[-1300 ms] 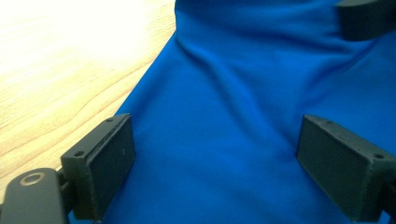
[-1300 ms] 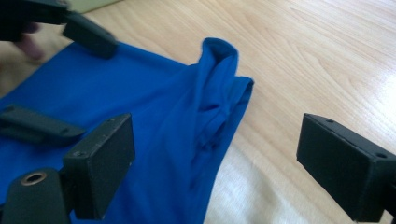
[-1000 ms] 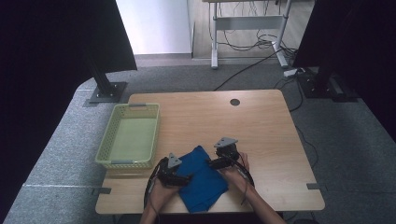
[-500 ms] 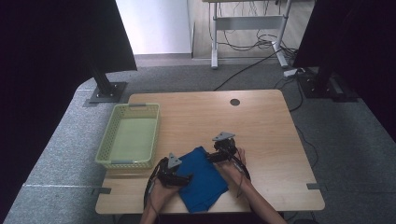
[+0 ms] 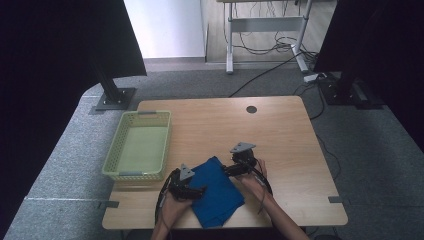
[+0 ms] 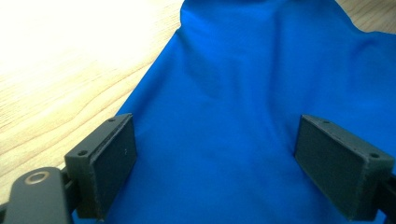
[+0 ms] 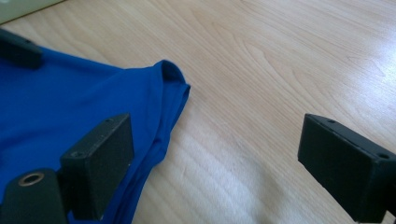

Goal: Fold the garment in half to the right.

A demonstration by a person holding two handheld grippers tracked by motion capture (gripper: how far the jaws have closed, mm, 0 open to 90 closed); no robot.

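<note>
One blue cloth is lying folded near the table's front edge, left of centre. My left gripper is hovering over it, jaws wide, gripping nothing. My right gripper is straddling the cloth's right edge, jaws wide. Green basket is sitting at the left edge.

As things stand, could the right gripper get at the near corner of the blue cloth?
Probably yes. The right gripper sits at the blue cloth's right edge with jaws open, one jaw over the fabric, the other over bare wooden table. The folded corner lies just ahead with nothing between.
</note>
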